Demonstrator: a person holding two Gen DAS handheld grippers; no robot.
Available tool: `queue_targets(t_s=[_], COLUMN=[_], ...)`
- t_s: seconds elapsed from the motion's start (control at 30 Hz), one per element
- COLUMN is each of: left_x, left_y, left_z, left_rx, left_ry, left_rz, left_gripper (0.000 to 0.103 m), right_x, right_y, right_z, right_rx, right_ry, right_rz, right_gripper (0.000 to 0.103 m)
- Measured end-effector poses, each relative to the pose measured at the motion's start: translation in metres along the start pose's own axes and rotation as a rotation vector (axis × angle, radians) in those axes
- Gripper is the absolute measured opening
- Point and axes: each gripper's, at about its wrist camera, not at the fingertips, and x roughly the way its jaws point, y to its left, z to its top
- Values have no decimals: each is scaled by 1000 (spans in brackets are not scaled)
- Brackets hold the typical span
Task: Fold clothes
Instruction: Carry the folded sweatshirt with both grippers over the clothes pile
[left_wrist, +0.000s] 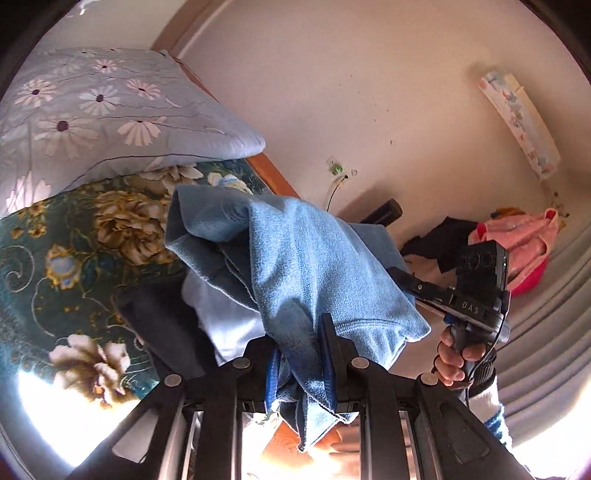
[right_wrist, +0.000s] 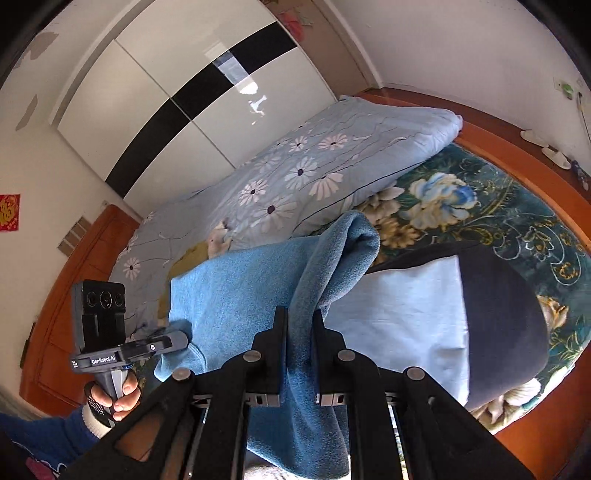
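A blue fleece garment (left_wrist: 295, 258) hangs bunched in the air between both grippers, above the bed. My left gripper (left_wrist: 299, 343) is shut on one bunched edge of it, cloth spilling below the jaws. My right gripper (right_wrist: 299, 314) is shut on another fold of the same fleece (right_wrist: 229, 295). Each view shows the other gripper held by a hand: the right gripper (left_wrist: 406, 278) with its tips buried in the cloth, the left gripper (right_wrist: 177, 339) likewise. Below lie a folded light blue garment (right_wrist: 399, 314) on a dark navy one (right_wrist: 517, 314).
The bed carries a teal floral blanket (right_wrist: 498, 206) and a pale blue daisy-print quilt (right_wrist: 314, 173), inside an orange wooden frame (right_wrist: 535, 158). A white and black wardrobe (right_wrist: 166, 92) stands behind. Pink and dark clothes (left_wrist: 517, 240) are heaped by the wall.
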Motion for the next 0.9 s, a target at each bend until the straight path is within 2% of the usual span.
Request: queue_targets(t_s=[0.2, 0.3, 0.33, 0.4, 0.47, 0.7, 0.9], left_x=[58, 72, 73, 71, 63, 34, 9], left_y=[-3, 14, 21, 29, 24, 6, -8], left_z=[-11, -23, -24, -24, -20, -4, 10], left_rx=[35, 5, -7, -23, -8, 45, 91], left_ry=[82, 112, 113, 109, 93, 37, -11], left_rz=[76, 106, 112, 123, 135, 177, 212], left_gripper=[20, 20, 24, 26, 32, 31, 34], right_x=[-1, 13, 18, 25, 31, 26, -8], right_y=[-72, -99, -107, -118, -123, -113, -93], right_z=[0, -14, -19, -27, -32, -23, -14], right_rx=[123, 203, 227, 267, 293, 287, 181], right_ry=[-6, 9, 11, 10, 11, 16, -46], right_rz=[-24, -48, -48, -49, -65, -137, -290], right_gripper=[11, 11, 11, 11, 11, 14, 16])
